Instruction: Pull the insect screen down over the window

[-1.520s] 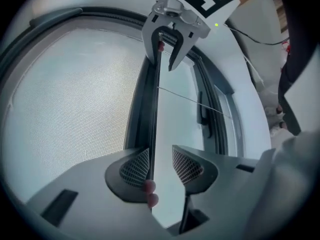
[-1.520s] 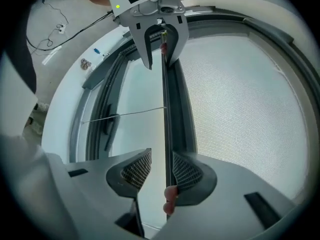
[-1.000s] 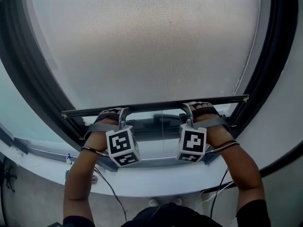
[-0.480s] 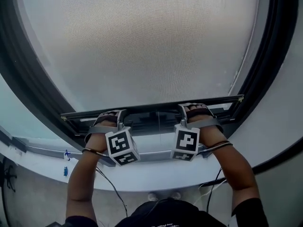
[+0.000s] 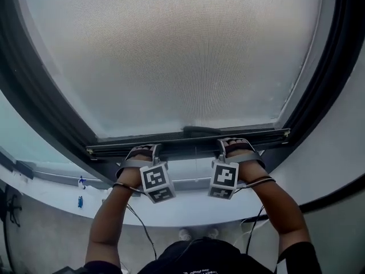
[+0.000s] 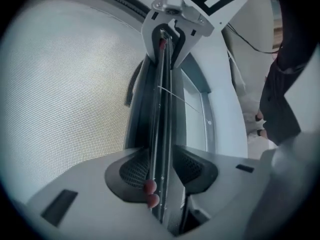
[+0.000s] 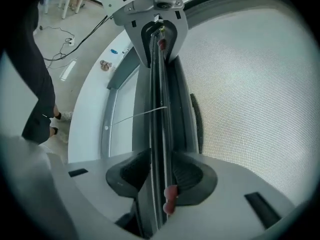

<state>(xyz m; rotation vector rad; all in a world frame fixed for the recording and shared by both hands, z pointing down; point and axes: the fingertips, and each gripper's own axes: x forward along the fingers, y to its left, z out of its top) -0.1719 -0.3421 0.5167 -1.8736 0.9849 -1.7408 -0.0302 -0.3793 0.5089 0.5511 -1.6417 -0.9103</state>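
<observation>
- the insect screen (image 5: 171, 56) covers most of the window. its bottom bar (image 5: 188, 137) lies at 6 o'clock of the mesh, just above the sill (image 5: 188, 213), with a narrow gap left to close.
- left gripper (image 5: 142, 149), at 7 o'clock in the head view: jaws clamped on the bottom bar, which runs between both pads.
- right gripper (image 5: 235, 144), at 5 o'clock: jaws likewise clamped on the bottom bar.
- risk: uneven pull. if one gripper leads, the bar probably tilts and binds in the window frame (image 5: 40, 107) at 3 or 9 o'clock.
- risk: slip. the bar is thin, so a pad sliding off it could let a sprung screen run back toward 12 o'clock.
- risk: overtravel. a hard final pull may slam the bar onto the sill.
</observation>
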